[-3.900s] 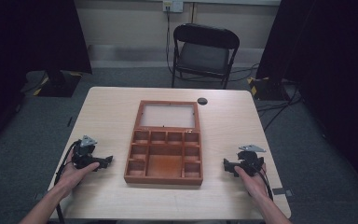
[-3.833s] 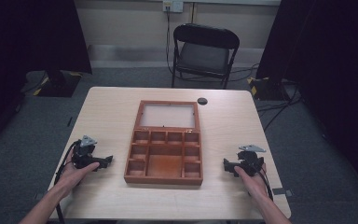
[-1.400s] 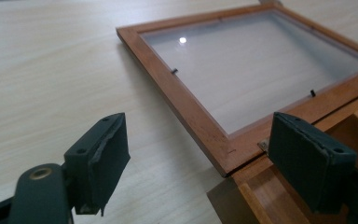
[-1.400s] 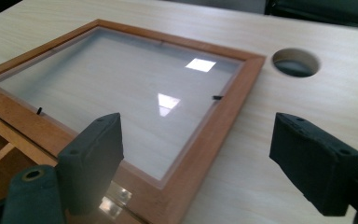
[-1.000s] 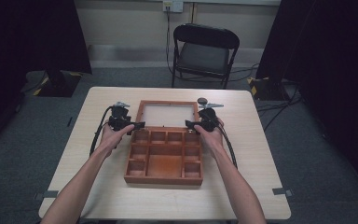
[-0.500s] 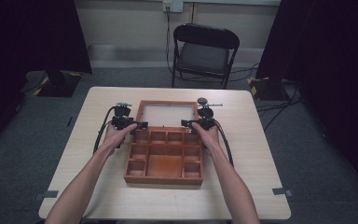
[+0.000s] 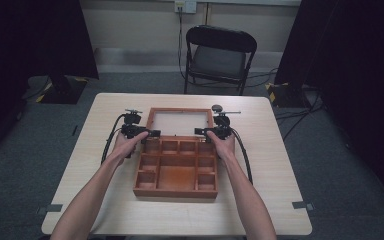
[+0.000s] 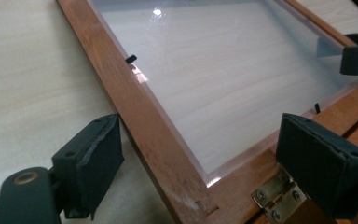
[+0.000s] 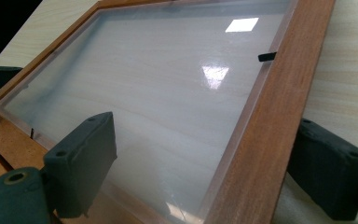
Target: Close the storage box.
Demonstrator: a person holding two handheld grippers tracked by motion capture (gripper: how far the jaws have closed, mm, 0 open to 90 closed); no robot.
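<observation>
Lid [image 7: 180,122] rails sit between both open, empty grippers [image 7: 152,134] [image 7: 200,131]; uneven grips at nine and three o'clock could twist its hinge [image 8: 274,199].

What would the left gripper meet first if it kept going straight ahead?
Probably the lid's side rail, which already sits between the left gripper fingers. Past it lies the clear pane, though depth is hard to judge.

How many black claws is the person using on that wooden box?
2. The left claw straddles the left rail of the lid near the hinge, its jaws just opening. The right claw straddles the right rail, its jaws just closing but not yet pressing.
</observation>
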